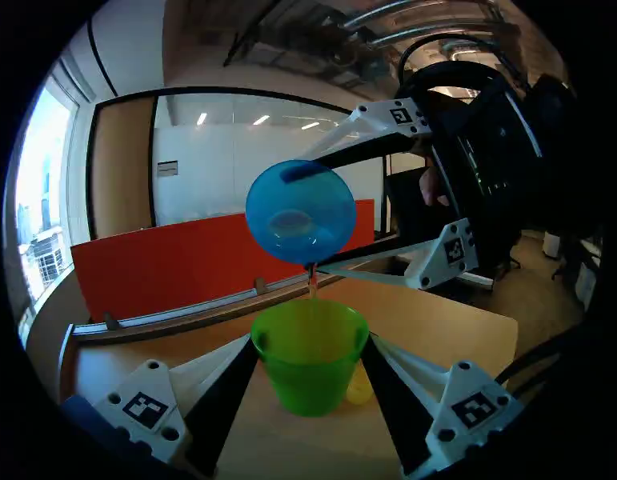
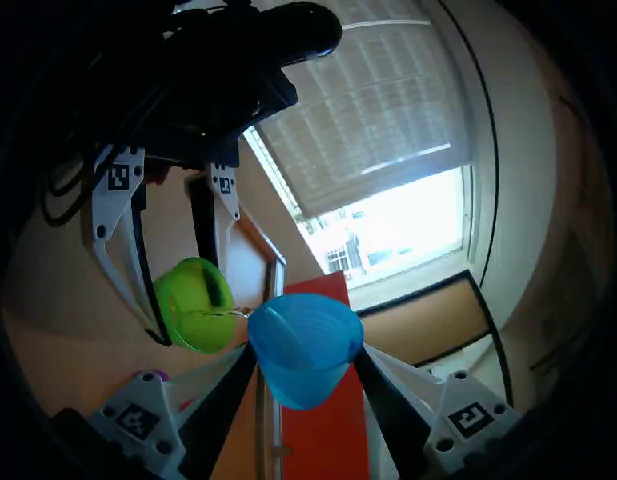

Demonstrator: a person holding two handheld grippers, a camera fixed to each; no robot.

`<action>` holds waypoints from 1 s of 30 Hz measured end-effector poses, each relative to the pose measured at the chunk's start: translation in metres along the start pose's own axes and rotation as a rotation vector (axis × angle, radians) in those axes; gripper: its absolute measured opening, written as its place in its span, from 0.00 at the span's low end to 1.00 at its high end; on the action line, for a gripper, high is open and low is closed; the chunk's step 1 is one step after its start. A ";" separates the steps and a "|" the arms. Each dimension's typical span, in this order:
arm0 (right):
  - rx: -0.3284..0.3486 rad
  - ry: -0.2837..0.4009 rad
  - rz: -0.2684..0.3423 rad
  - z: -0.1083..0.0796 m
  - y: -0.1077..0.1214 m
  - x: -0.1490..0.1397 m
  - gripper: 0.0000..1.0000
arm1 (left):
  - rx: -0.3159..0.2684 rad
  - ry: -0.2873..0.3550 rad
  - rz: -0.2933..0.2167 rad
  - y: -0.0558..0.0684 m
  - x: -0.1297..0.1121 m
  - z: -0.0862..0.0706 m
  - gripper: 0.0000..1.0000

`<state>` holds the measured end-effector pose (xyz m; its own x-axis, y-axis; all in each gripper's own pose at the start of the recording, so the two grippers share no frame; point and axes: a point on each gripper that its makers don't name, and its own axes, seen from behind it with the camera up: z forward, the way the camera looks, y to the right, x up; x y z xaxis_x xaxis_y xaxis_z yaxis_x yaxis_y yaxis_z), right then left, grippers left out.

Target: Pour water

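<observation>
A green cup [image 1: 310,364] stands upright between the fingers of my left gripper [image 1: 310,376], which is shut on it just above the wooden table [image 1: 436,320]. Above it my right gripper [image 1: 340,212] holds a blue cup [image 1: 300,212] tipped over, mouth toward the camera, and a thin stream [image 1: 312,286] runs from its lower rim into the green cup. In the right gripper view the blue cup [image 2: 304,346] sits clamped in my right gripper [image 2: 306,364], its rim touching the green cup [image 2: 192,304] held by the left gripper [image 2: 180,264].
A small yellow object [image 1: 359,390] lies on the table behind the green cup. A red partition [image 1: 164,260] runs along the table's far edge. Windows [image 2: 388,224] are bright behind. A hand [image 1: 430,188] and cables show behind the right gripper.
</observation>
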<state>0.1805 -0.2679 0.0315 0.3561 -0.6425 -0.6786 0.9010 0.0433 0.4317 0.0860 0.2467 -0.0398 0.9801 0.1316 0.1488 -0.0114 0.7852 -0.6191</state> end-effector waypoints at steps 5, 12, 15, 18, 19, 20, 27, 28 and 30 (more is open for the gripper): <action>0.003 -0.002 -0.013 0.000 0.000 0.000 0.89 | -0.001 0.000 -0.001 0.000 0.000 0.000 0.87; 0.003 -0.002 -0.023 0.000 0.002 0.000 0.89 | -0.003 -0.001 0.002 0.000 0.000 0.000 0.87; 0.004 -0.003 -0.030 0.000 0.003 -0.001 0.89 | -0.004 0.000 0.002 0.001 0.000 0.000 0.87; 0.004 -0.005 -0.037 0.000 0.003 -0.001 0.89 | -0.004 0.001 0.001 0.001 0.000 0.001 0.87; 0.004 -0.004 -0.037 0.000 0.003 -0.001 0.89 | -0.004 0.001 0.001 0.000 0.000 0.001 0.87; 0.005 -0.003 -0.038 0.000 0.003 -0.001 0.89 | -0.004 0.002 0.001 0.000 0.000 0.001 0.87; 0.007 -0.005 -0.046 0.000 0.003 -0.004 0.89 | -0.004 0.001 0.003 0.001 -0.001 0.001 0.87; 0.008 -0.005 -0.047 0.000 0.003 -0.004 0.89 | -0.004 0.001 0.003 0.001 -0.001 0.001 0.87; 0.010 -0.006 -0.051 0.000 0.003 -0.004 0.89 | -0.004 0.002 0.002 0.001 0.000 0.001 0.87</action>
<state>0.1814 -0.2651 0.0358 0.3083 -0.6480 -0.6964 0.9154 0.0030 0.4025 0.0855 0.2484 -0.0401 0.9803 0.1325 0.1462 -0.0128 0.7822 -0.6229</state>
